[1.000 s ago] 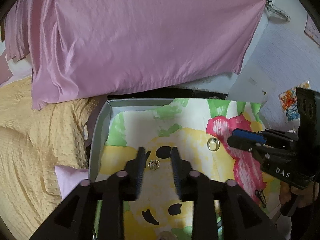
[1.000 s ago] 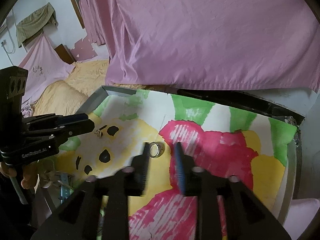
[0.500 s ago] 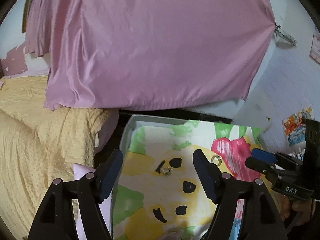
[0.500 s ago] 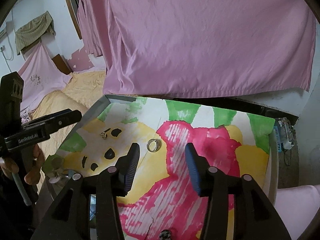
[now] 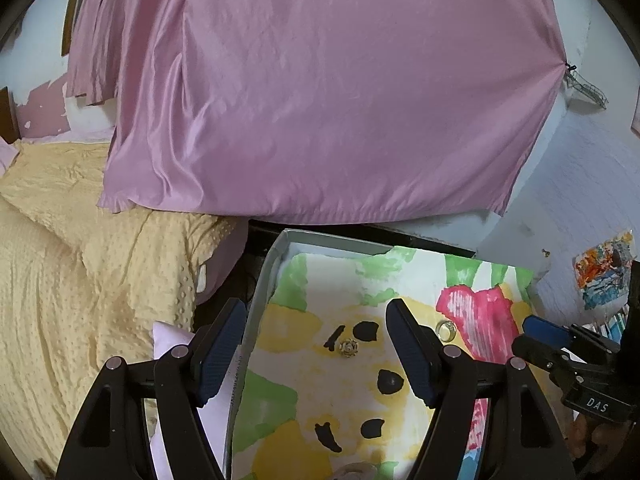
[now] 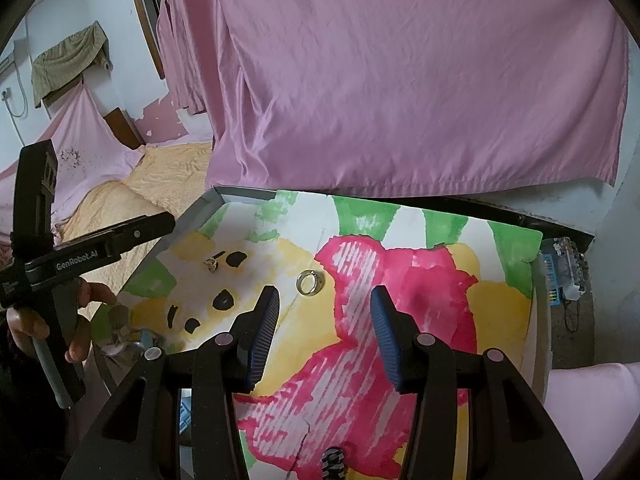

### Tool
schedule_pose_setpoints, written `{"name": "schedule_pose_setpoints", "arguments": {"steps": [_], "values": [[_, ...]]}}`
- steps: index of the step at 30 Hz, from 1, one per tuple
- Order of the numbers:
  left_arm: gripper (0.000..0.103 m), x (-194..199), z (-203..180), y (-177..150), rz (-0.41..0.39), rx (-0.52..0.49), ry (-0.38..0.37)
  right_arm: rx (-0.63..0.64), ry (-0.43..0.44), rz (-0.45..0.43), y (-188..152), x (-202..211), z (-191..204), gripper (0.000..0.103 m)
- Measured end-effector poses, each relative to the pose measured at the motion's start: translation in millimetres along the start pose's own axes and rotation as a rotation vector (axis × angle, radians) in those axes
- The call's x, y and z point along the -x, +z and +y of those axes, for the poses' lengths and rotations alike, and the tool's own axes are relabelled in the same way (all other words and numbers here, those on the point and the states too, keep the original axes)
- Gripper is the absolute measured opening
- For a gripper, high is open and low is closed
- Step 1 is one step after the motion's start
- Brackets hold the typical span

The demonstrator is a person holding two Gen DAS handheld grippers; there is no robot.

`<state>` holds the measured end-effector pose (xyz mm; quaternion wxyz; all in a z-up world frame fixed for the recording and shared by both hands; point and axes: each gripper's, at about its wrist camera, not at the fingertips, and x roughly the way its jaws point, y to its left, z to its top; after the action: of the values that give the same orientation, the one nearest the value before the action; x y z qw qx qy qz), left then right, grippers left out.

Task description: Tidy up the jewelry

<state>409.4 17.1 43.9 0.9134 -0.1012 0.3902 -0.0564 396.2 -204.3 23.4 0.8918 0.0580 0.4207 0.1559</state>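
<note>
Painted paper [image 6: 400, 280] lies beneath the spread left claw [image 6: 160, 222], marked "GenRobot.AI", and spread right claw [image 6: 324, 330].

A shiny pink satin sheet [image 5: 320, 92] hung across the far wall. A bed with a textured yellow blanket [image 5: 80, 272] lay to the left. White painted walls [image 6: 120, 40] showed peeling pink patches.

Left gripper [image 5: 316, 344]: fingers were near closed around small gold ornament [image 5: 348, 347] a second ago, now spread wide, pulled back and higher above painted sheet [image 5: 404, 280]. Right gripper [image 6: 323, 322]: fingers were close together by silver ring [image 6: 310, 281], now spread wide, also backed away. Ornament and ring look smaller in both views.
</note>
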Motion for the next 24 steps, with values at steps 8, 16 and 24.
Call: {"name": "schedule_pose_setpoints", "arguments": {"steps": [8, 16, 24], "values": [[0.070, -9, 2, 0, 0.002, 0.036, 0.013, -0.030, -0.001, -0.027, 3, -5, 6, 0.061], [0.070, -17, 5, 0, 0.051, 0.052, 0.002, -0.052, -0.008, -0.030, 3, -10, 8, 0.064], [0.070, -13, 11, 2, 0.098, 0.102, -0.042, -0.053, -0.001, -0.023, 4, -15, 12, 0.065]]}}
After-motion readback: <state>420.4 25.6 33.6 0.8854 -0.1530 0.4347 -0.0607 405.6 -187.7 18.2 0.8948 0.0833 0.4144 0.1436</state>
